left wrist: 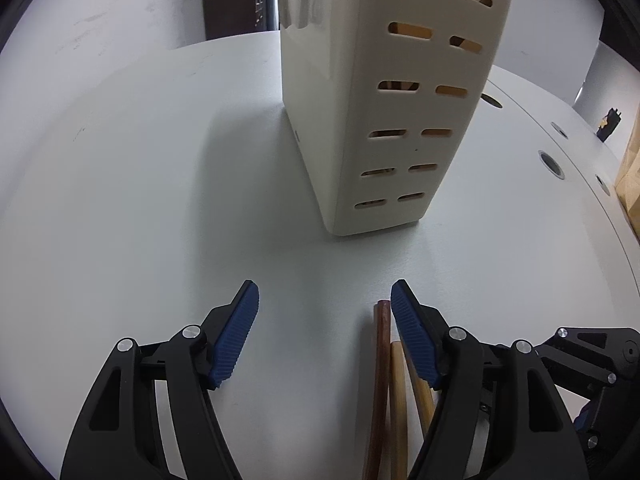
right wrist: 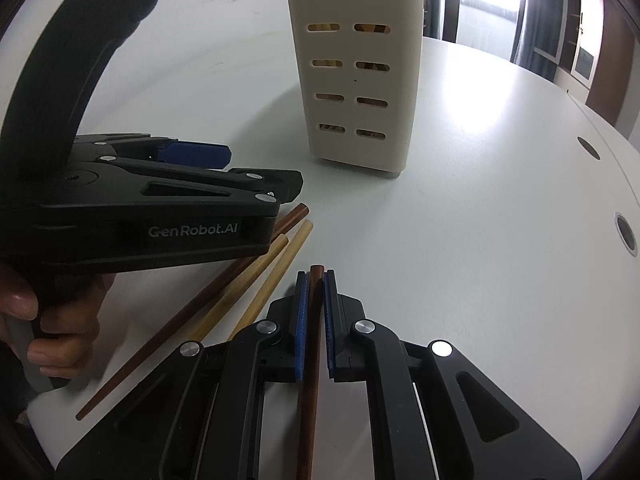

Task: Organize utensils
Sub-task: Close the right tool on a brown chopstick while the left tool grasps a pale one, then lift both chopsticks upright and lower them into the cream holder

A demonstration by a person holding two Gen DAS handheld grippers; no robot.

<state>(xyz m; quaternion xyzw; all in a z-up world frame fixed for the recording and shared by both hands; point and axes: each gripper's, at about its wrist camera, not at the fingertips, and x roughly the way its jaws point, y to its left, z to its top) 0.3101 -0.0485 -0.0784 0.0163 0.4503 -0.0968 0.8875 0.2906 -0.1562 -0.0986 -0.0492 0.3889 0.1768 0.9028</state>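
Note:
A cream slotted utensil holder (left wrist: 384, 96) stands upright on the white table, with chopsticks inside; it also shows in the right wrist view (right wrist: 360, 68). My left gripper (left wrist: 325, 296) is open and empty, low over the table. One dark brown chopstick (left wrist: 380, 380) and two light bamboo ones (left wrist: 398, 400) lie beside its right finger. My right gripper (right wrist: 316, 280) is shut on a dark brown chopstick (right wrist: 312, 360). The loose chopsticks (right wrist: 256, 280) lie to its left, partly under the left gripper's body (right wrist: 152, 208).
The round white table (right wrist: 500, 200) has cable holes (right wrist: 626, 234) near its right edge. A cardboard box (left wrist: 630, 176) stands at the far right of the left wrist view. A doorway and cabinets stand behind the table.

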